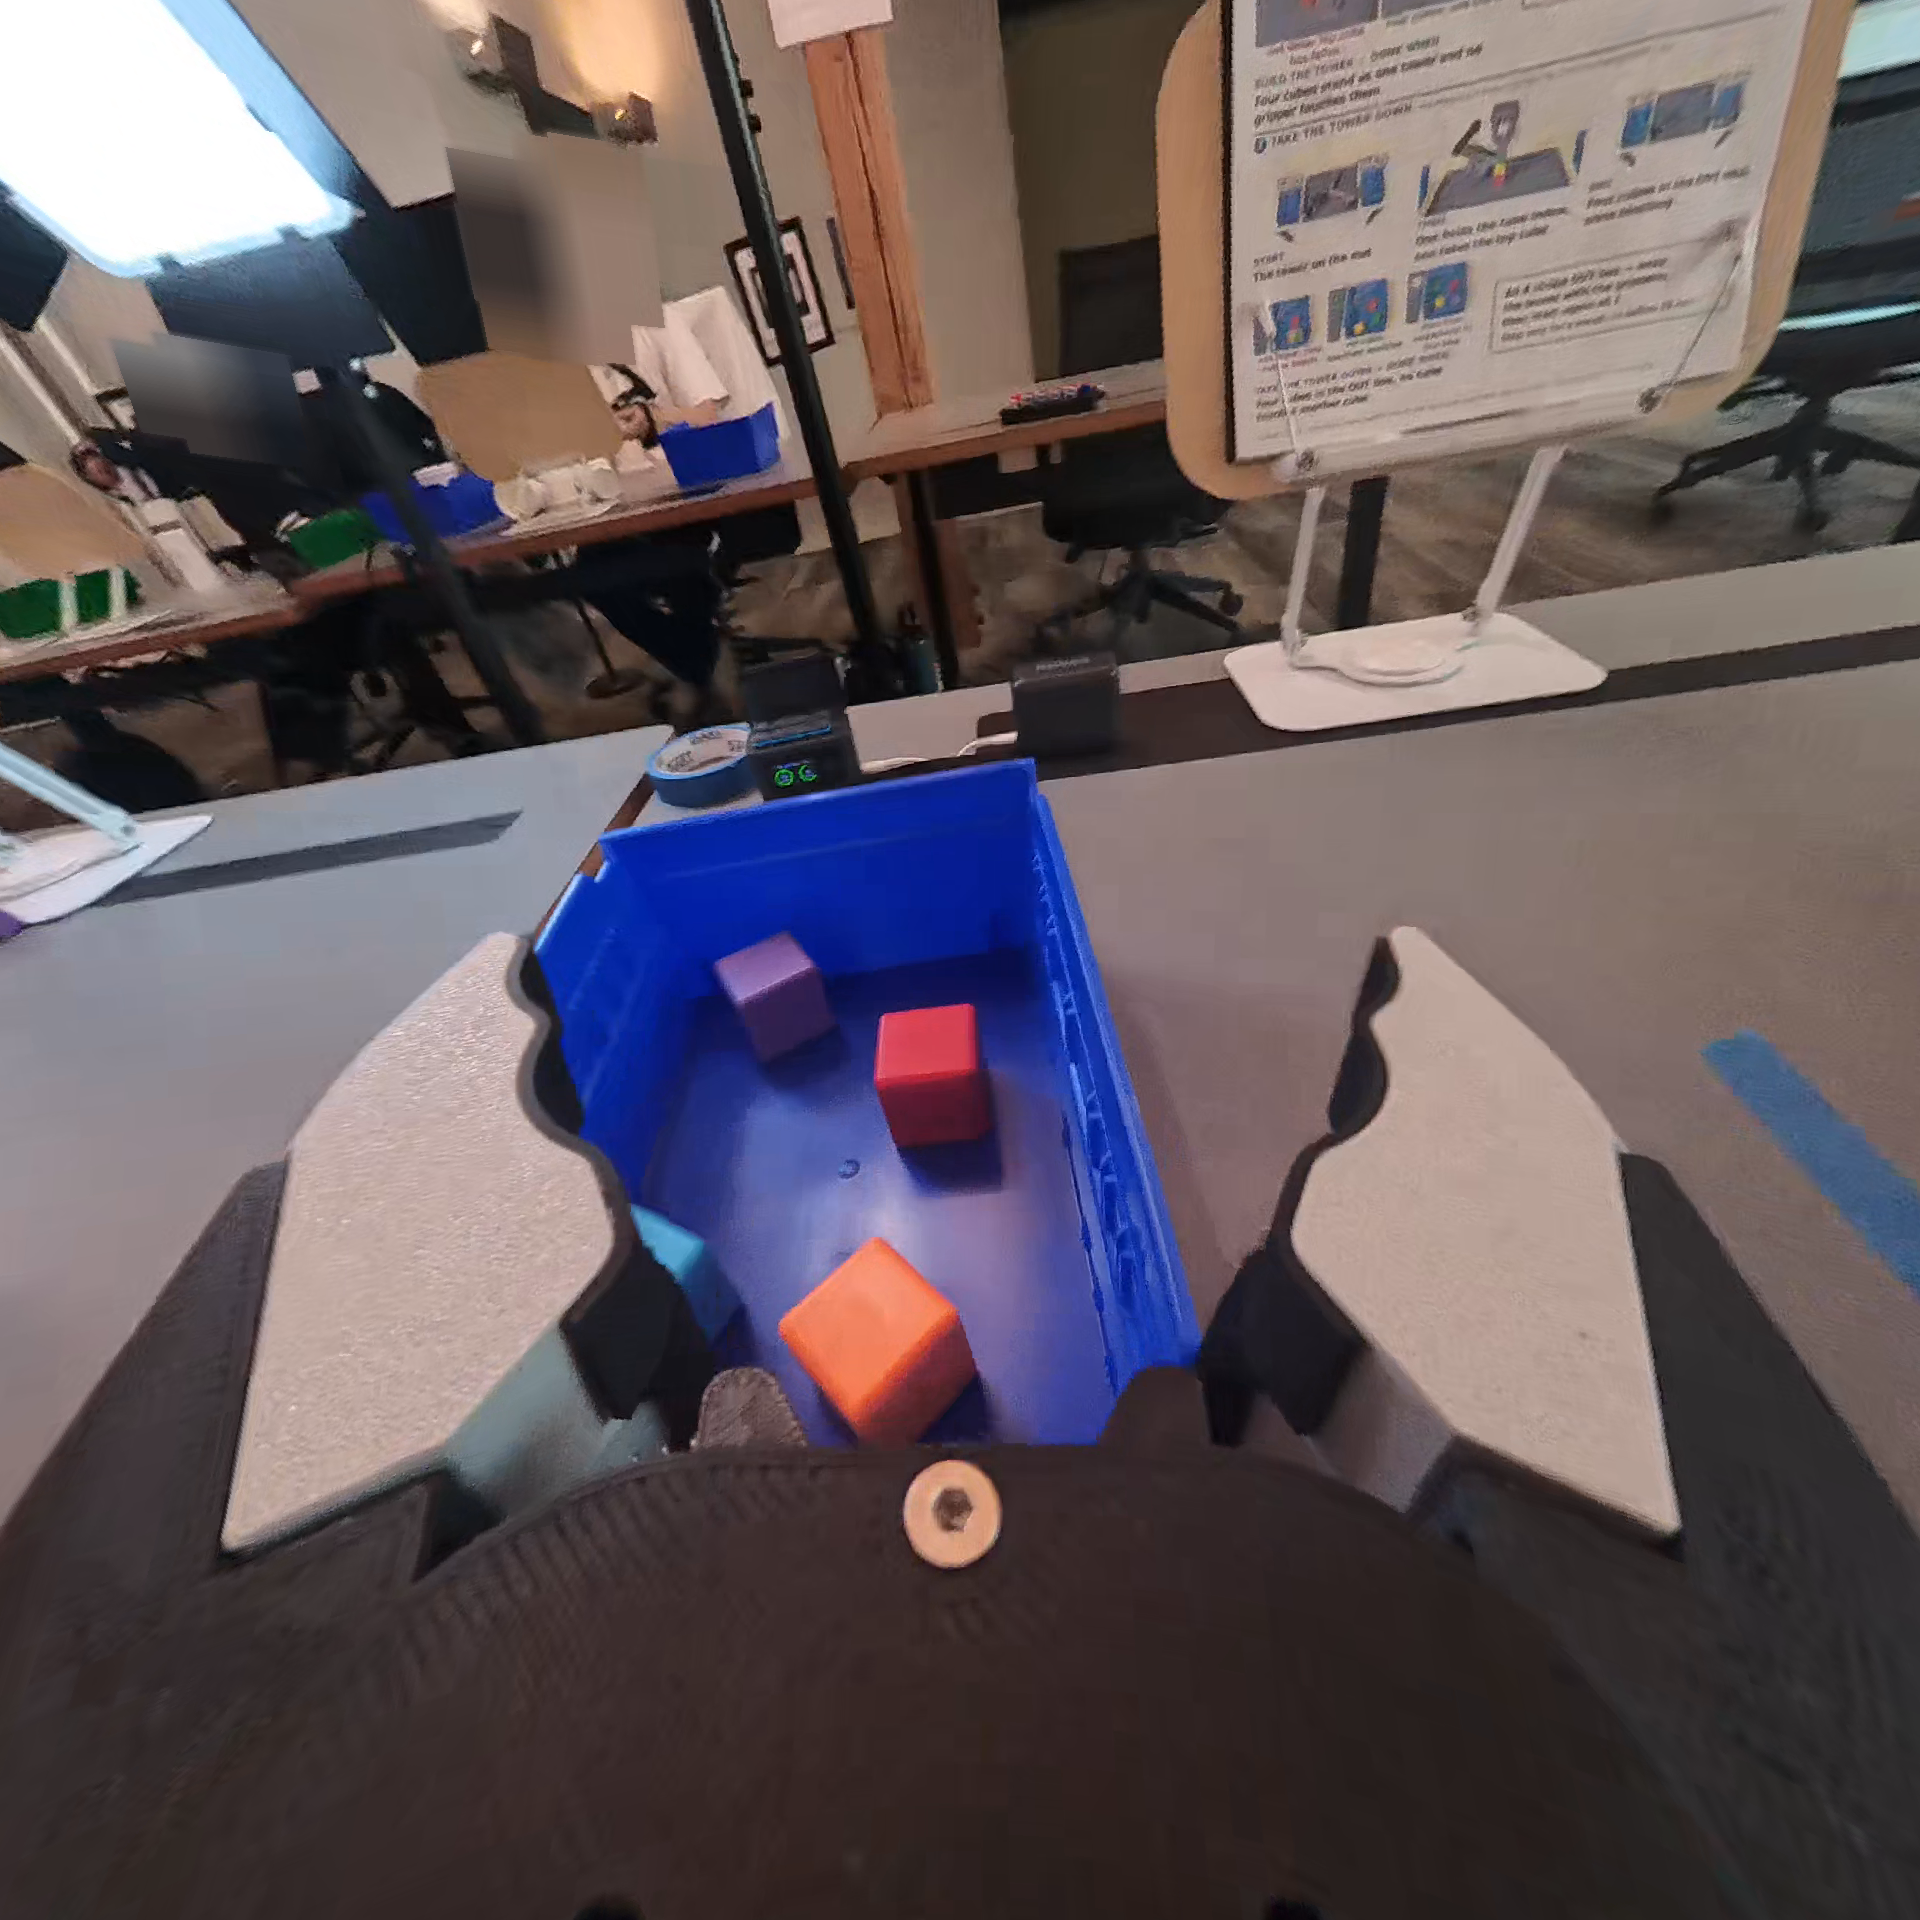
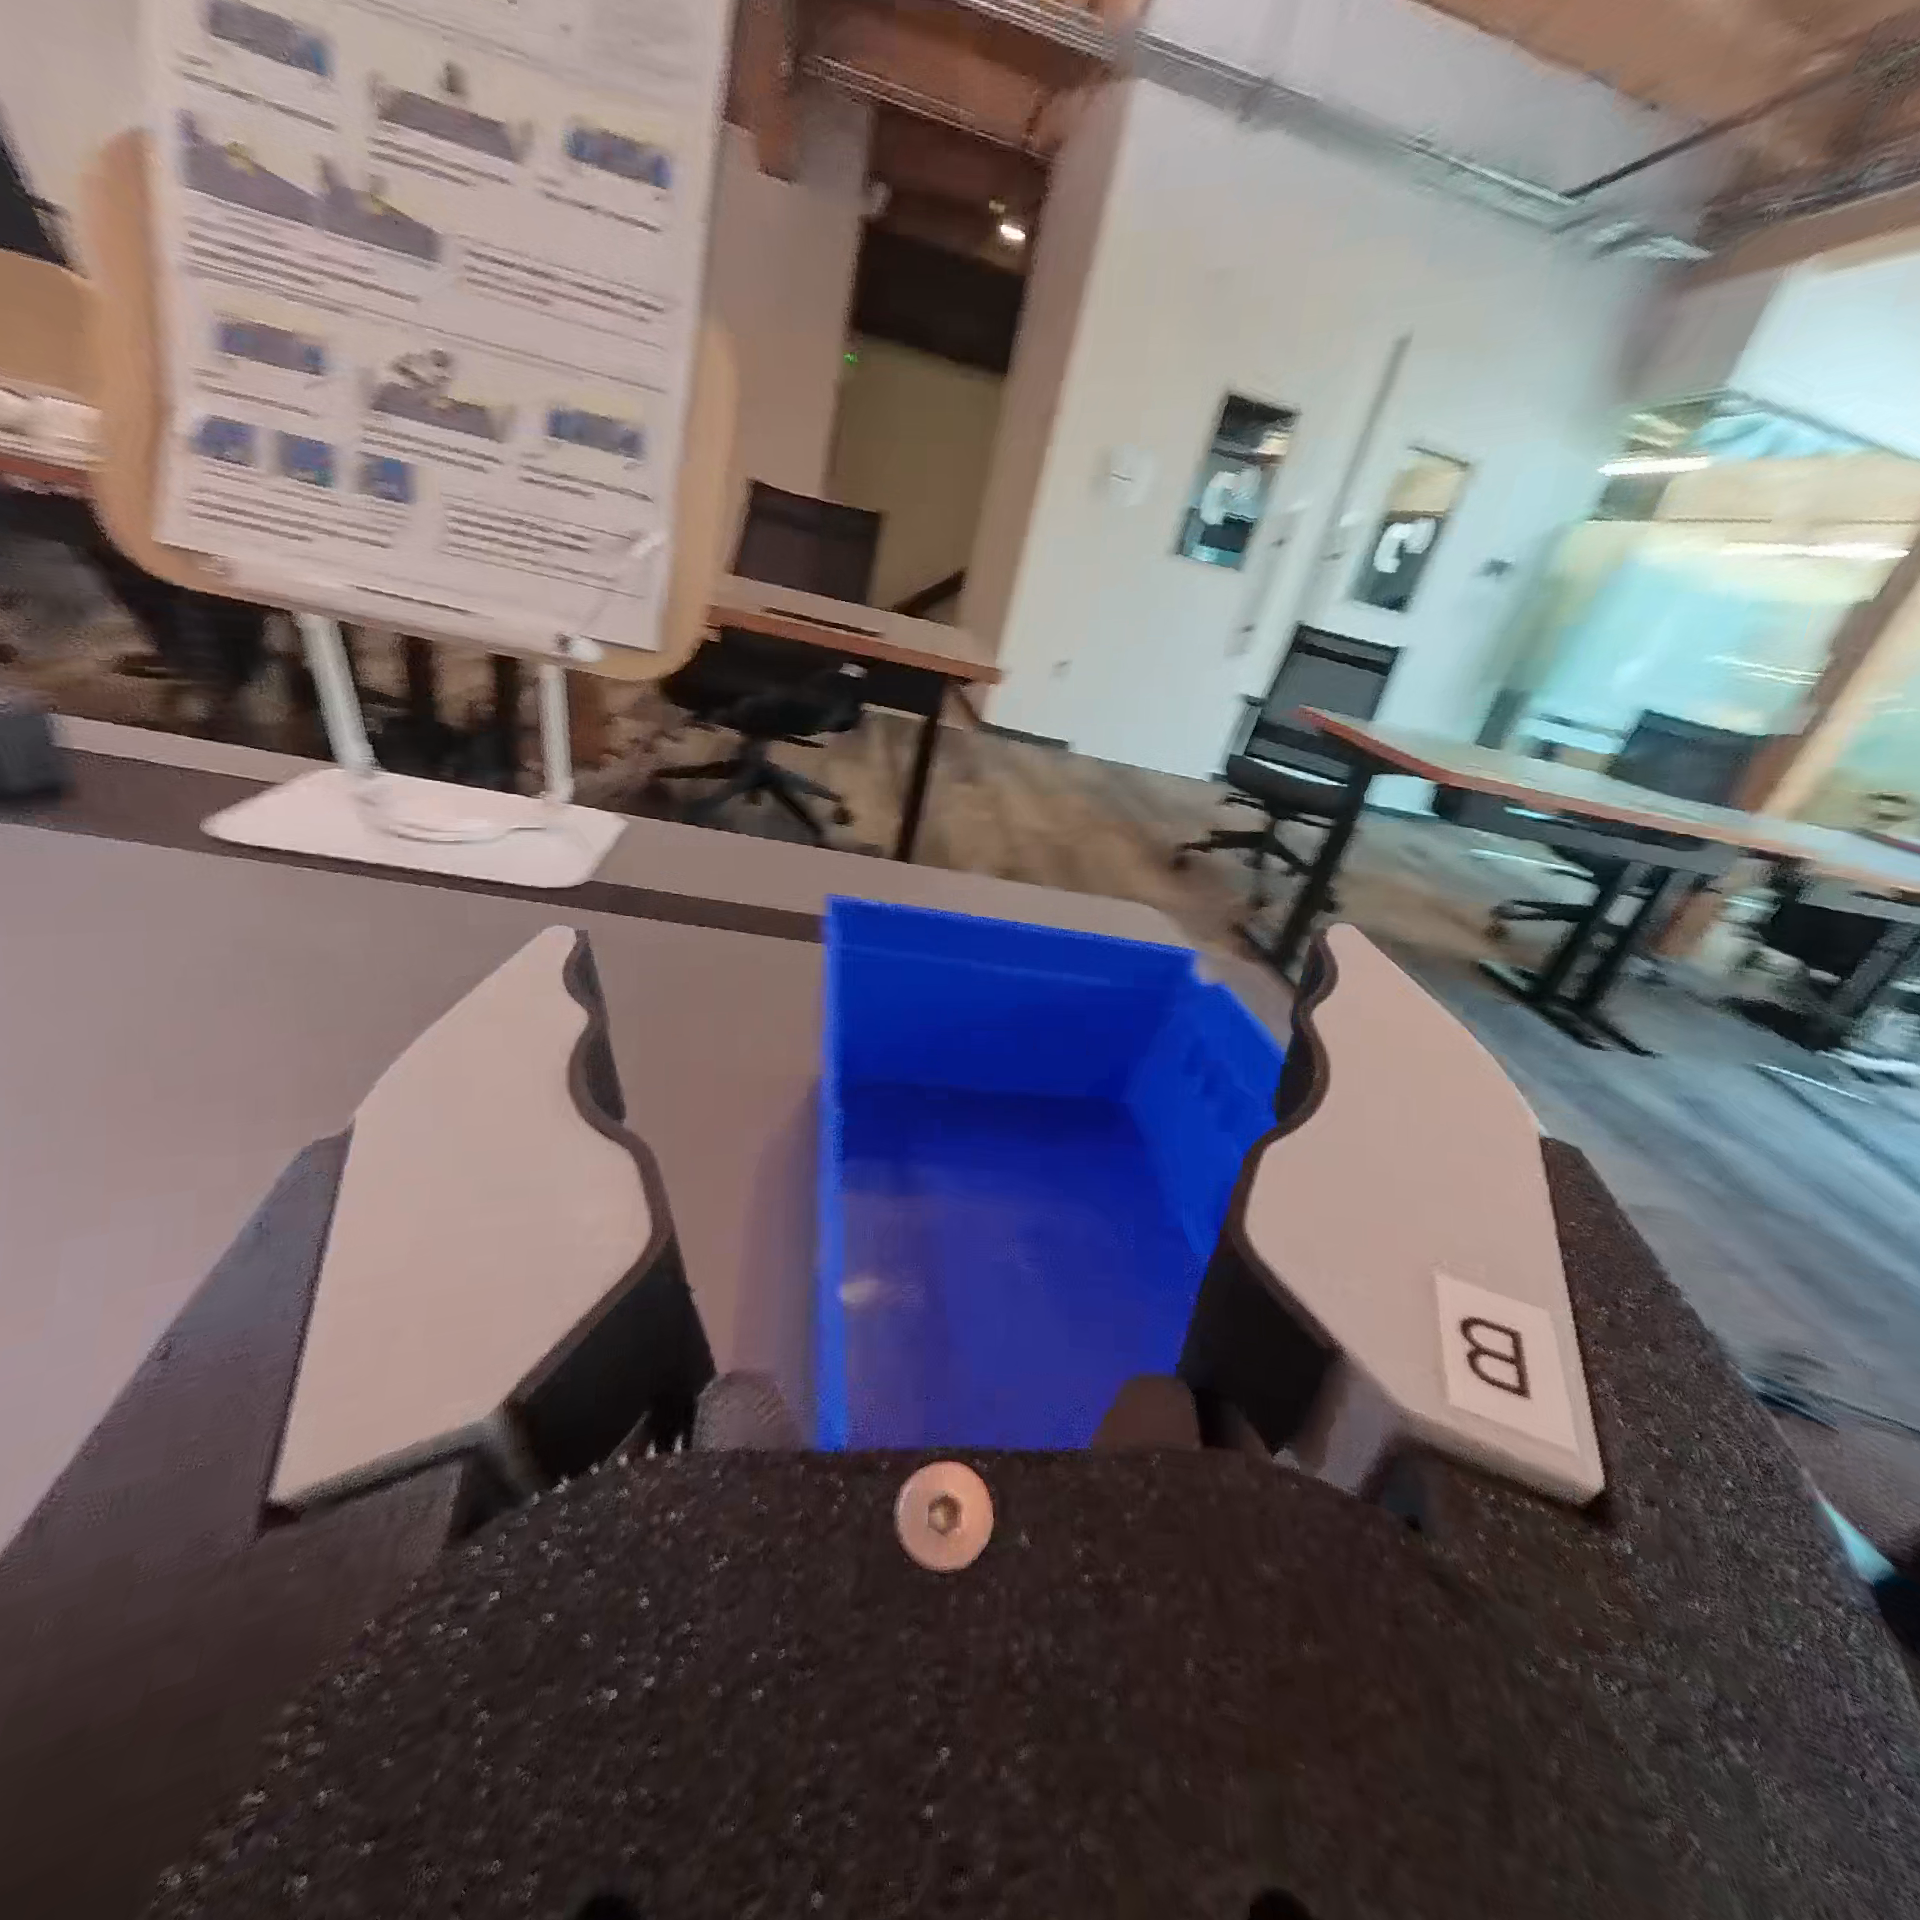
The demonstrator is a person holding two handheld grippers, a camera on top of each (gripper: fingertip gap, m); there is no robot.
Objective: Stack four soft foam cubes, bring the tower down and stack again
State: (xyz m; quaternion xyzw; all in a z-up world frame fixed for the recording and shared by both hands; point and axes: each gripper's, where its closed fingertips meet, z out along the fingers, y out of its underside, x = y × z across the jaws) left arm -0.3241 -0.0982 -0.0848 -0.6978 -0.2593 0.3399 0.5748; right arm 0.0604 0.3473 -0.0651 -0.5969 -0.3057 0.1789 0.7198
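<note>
In the left wrist view a blue plastic bin (image 1: 1101,1039) stands on the grey table. It holds a purple cube (image 1: 774,992), a red cube (image 1: 928,1072), an orange cube (image 1: 878,1338) and a light blue cube (image 1: 681,1270) half hidden behind my left finger. My left gripper (image 1: 951,956) is open and empty, held above the bin's near end. In the right wrist view a second blue bin (image 2: 1018,1049) stands near the table's right edge; no cubes show inside it. My right gripper (image 2: 951,951) is open and empty above this bin. The view is blurred.
An instruction sheet on a white stand (image 1: 1413,675) stands at the table's back, also in the right wrist view (image 2: 416,821). A roll of blue tape (image 1: 701,764) and small black devices (image 1: 1065,701) sit behind the left bin. A blue tape strip (image 1: 1829,1153) marks the table.
</note>
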